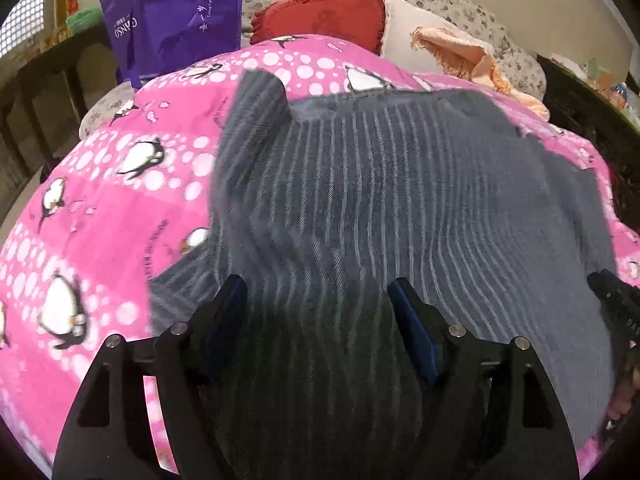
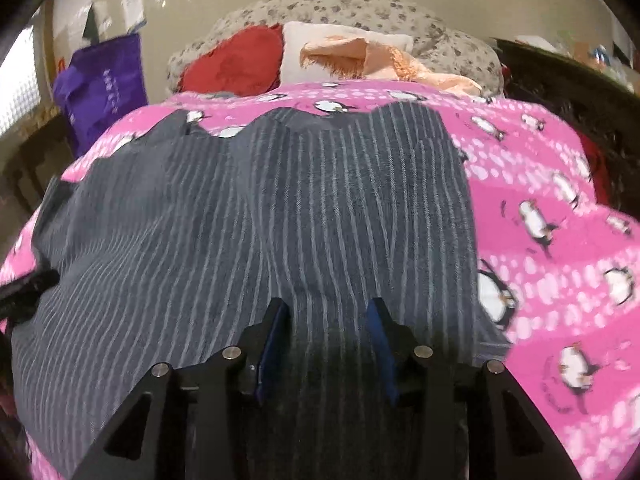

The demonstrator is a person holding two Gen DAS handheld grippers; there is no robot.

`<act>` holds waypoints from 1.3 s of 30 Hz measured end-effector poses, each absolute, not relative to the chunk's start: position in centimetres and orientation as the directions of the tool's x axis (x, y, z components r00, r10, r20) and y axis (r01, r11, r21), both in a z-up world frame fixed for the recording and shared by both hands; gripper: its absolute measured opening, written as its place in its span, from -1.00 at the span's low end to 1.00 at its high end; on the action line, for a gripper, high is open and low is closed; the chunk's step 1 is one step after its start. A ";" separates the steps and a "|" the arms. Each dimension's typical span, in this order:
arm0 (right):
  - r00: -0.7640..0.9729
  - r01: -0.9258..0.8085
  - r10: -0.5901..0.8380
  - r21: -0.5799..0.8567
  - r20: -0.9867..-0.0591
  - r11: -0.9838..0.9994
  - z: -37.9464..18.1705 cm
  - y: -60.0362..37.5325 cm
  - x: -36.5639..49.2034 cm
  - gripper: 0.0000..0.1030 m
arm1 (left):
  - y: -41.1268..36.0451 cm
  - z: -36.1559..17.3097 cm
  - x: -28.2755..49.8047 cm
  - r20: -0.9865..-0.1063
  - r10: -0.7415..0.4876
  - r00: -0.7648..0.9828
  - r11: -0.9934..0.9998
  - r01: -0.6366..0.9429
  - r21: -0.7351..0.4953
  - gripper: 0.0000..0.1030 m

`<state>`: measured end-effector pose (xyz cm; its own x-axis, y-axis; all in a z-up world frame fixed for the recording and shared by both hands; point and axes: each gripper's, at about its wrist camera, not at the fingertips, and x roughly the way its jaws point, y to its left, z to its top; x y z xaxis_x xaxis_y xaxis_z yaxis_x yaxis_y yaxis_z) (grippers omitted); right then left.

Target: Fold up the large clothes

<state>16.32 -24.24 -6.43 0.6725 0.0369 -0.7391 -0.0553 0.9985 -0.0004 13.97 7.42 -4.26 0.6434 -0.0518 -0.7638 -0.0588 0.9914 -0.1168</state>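
Across a pink penguin-print blanket (image 1: 100,208) a grey pinstriped garment (image 1: 380,200) is lying spread out, its striped side facing up and a plain grey panel showing along one edge. Both grippers are hovering over its near end, angled downward. The left gripper (image 1: 318,286) is standing with its jaws wide apart, striped cloth showing between the blue-padded fingers (image 1: 404,300) but nothing pinched. The right gripper (image 2: 329,312) is holding its jaws narrower yet parted, again with only flat fabric beneath them and no fold caught. At the far end of the bed a red cushion (image 1: 320,16), a cream pillow (image 2: 344,50) and a peach fringed cloth (image 2: 360,60) are resting against a floral-print bolster (image 2: 440,36). A purple tote bag (image 1: 172,16) is hanging beside the bed.
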 end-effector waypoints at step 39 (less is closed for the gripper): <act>0.720 -0.260 0.177 -0.023 -0.671 0.965 -8.5 -23.0 3.8 -0.16 | 12.6 -5.6 13.6 -0.761 -0.510 0.400 0.858 0.288 -0.424 0.59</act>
<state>3.82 -23.00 -8.50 0.7195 0.1774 -0.6714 -0.2597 0.9654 -0.0233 13.62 12.64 -5.58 0.3996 -0.5105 -0.7614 0.2885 0.8584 -0.4242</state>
